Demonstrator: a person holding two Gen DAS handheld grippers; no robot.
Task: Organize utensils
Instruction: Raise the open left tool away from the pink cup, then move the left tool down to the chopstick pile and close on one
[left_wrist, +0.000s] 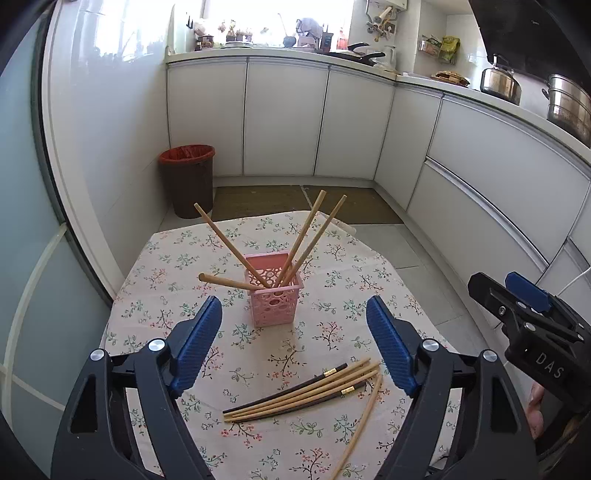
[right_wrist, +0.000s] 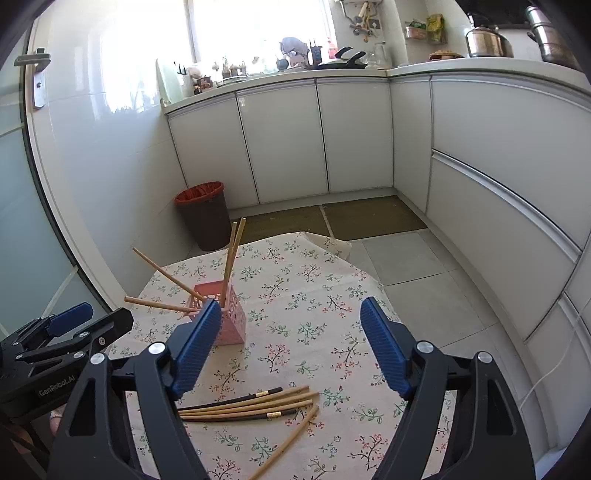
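A pink perforated holder (left_wrist: 274, 291) (right_wrist: 231, 314) stands on the floral tablecloth with several wooden chopsticks (left_wrist: 314, 236) (right_wrist: 232, 254) leaning out of it. Nearer to me, a loose bundle of wooden and black chopsticks (left_wrist: 306, 391) (right_wrist: 247, 404) lies flat, and one more wooden chopstick (left_wrist: 360, 424) (right_wrist: 286, 443) lies apart at an angle. My left gripper (left_wrist: 293, 343) is open above the cloth, nothing between its blue pads. My right gripper (right_wrist: 290, 343) is open too, hovering over the bundle. Each gripper shows at the edge of the other's view (left_wrist: 517, 295) (right_wrist: 74, 325).
The small table (left_wrist: 155, 258) stands in a kitchen, with tiled floor past its far and right edges. A brown bin with a red liner (left_wrist: 188, 177) (right_wrist: 205, 212) sits by the wall. White cabinets (left_wrist: 288, 118) line the back and right; pots (left_wrist: 569, 103) stand on the counter.
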